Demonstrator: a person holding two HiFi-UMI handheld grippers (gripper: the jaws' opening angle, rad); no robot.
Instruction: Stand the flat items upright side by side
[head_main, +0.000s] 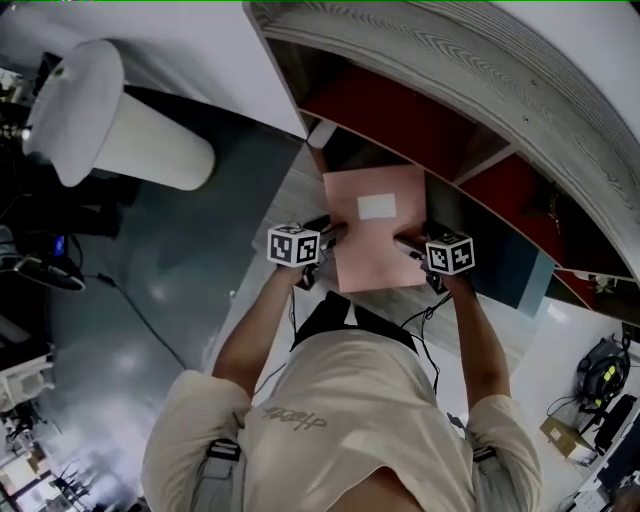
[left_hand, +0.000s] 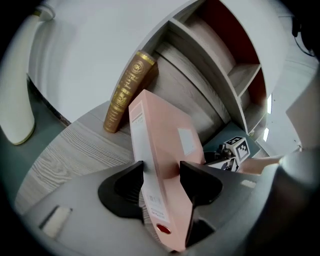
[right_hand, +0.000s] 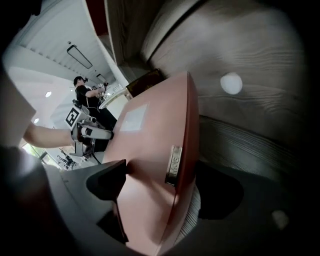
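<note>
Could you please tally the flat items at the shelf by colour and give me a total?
Pink binder: 1
Brown book with gold spine: 1
Total: 2

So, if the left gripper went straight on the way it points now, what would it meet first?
Probably the brown book leaning in the shelf, just beyond the pink binder in its jaws; depth is unclear.
</note>
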